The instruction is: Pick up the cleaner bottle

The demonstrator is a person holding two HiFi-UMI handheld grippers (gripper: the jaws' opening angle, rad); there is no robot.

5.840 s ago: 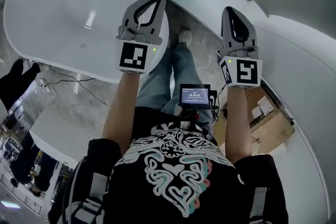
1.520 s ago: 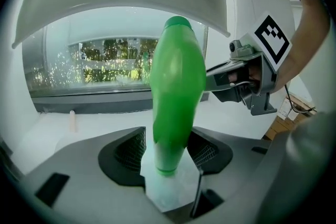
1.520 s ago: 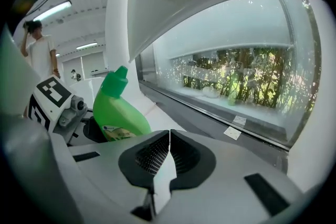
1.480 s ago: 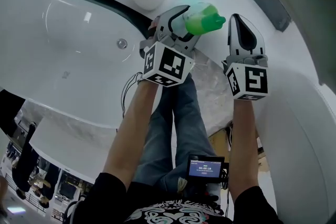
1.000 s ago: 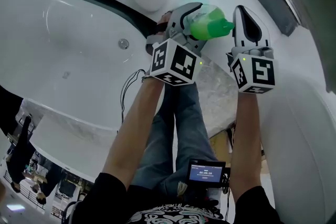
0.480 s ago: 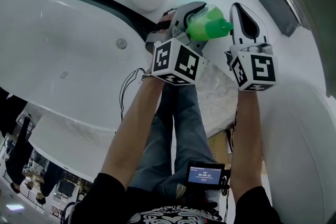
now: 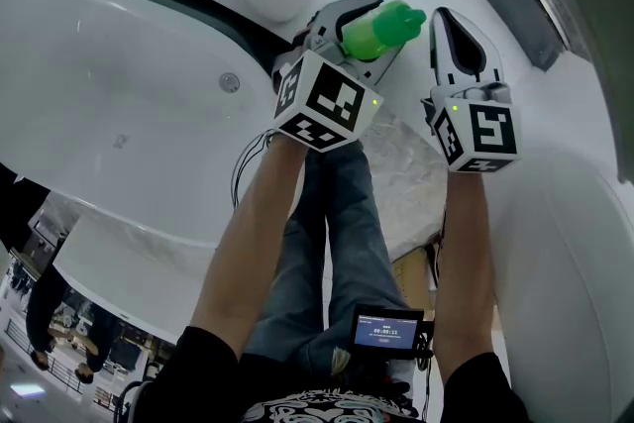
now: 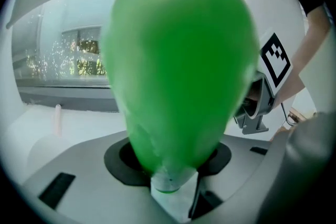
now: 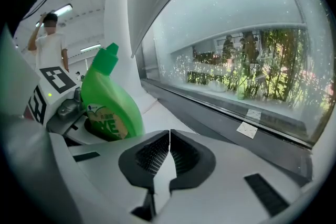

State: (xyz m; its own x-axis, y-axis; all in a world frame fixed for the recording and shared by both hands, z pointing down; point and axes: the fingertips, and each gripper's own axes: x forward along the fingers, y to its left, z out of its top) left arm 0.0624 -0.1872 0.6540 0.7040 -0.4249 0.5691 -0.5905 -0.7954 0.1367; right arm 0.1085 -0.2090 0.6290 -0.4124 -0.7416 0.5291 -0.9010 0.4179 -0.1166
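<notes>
Cleaner bottle (image 7: 381, 27): green plastic, labelled front, angled spout cap. Body clamped upright between the fingers (image 7: 327, 15) of the left gripper (image 7: 357, 21), which have just closed further.

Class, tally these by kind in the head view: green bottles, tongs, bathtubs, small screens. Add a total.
green bottle: 1
tongs: 2, left tongs, jaws just closing further on the bottle, and right tongs
bathtub: 1
small screen: 1
total: 5

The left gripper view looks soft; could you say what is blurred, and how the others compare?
Left gripper view: the cleaner bottle fills the frame, blurred; right gripper view: it is sharp, edges bowed; head view: glare on the bathtub.
</notes>
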